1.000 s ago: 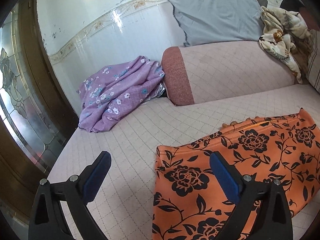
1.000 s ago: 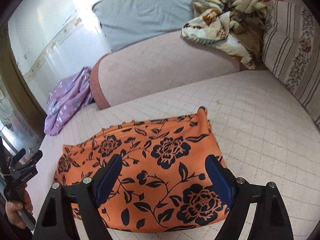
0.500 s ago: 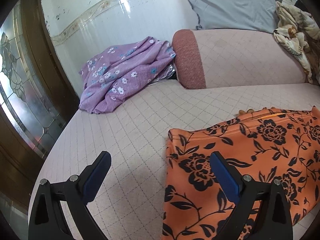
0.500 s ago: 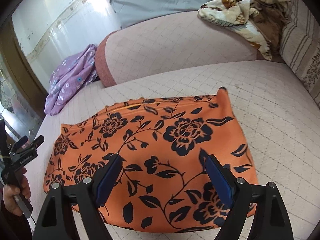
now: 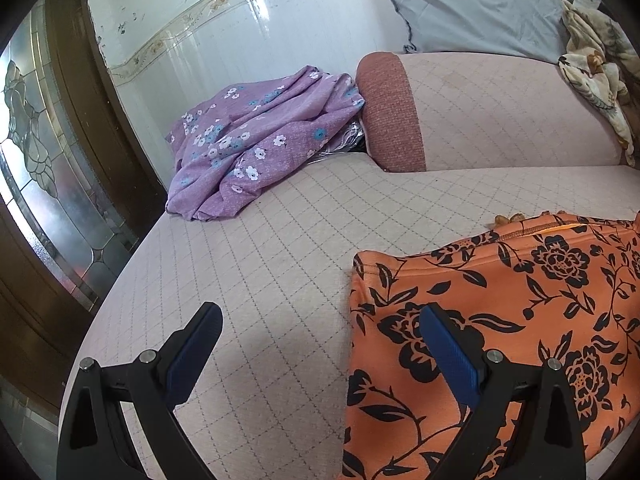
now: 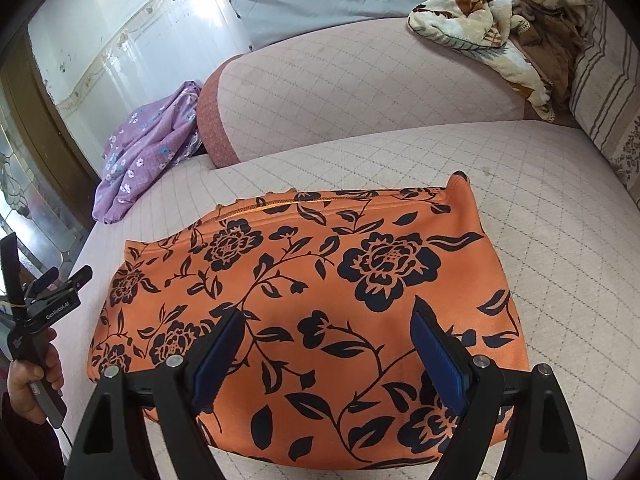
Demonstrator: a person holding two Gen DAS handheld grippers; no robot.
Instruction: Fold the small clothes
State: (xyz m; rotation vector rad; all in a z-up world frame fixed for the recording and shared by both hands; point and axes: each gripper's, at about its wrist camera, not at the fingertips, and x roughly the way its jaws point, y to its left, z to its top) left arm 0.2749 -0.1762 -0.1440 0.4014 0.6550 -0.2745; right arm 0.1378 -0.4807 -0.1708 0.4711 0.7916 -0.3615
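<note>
An orange garment (image 6: pixel 320 292) printed with black flowers lies folded flat on the pink quilted sofa seat (image 6: pixel 560 208). My right gripper (image 6: pixel 326 328) hovers over its near half, open, with nothing between the blue pads. In the left wrist view the same orange garment (image 5: pixel 520 300) fills the lower right. My left gripper (image 5: pixel 318 334) is open above its left edge, one finger (image 5: pixel 448 352) over the cloth, the other finger (image 5: pixel 192 348) over bare seat. The left gripper also shows in the right wrist view (image 6: pixel 44 296), held by a hand (image 6: pixel 34 384) at the far left.
A crumpled purple flowered cloth (image 5: pixel 256 144) lies at the seat's back left against the tiled wall. A pink bolster (image 5: pixel 480 116) and grey pillow (image 5: pixel 480 4) run along the back. A cream patterned blanket (image 6: pixel 488 28) and striped cushion (image 6: pixel 604 88) sit at the right. A wooden glass door (image 5: pixel 40 160) stands left.
Both grippers have come forward and lower toward the orange garment, which now looks larger in both views. The jaws kept the same width.
</note>
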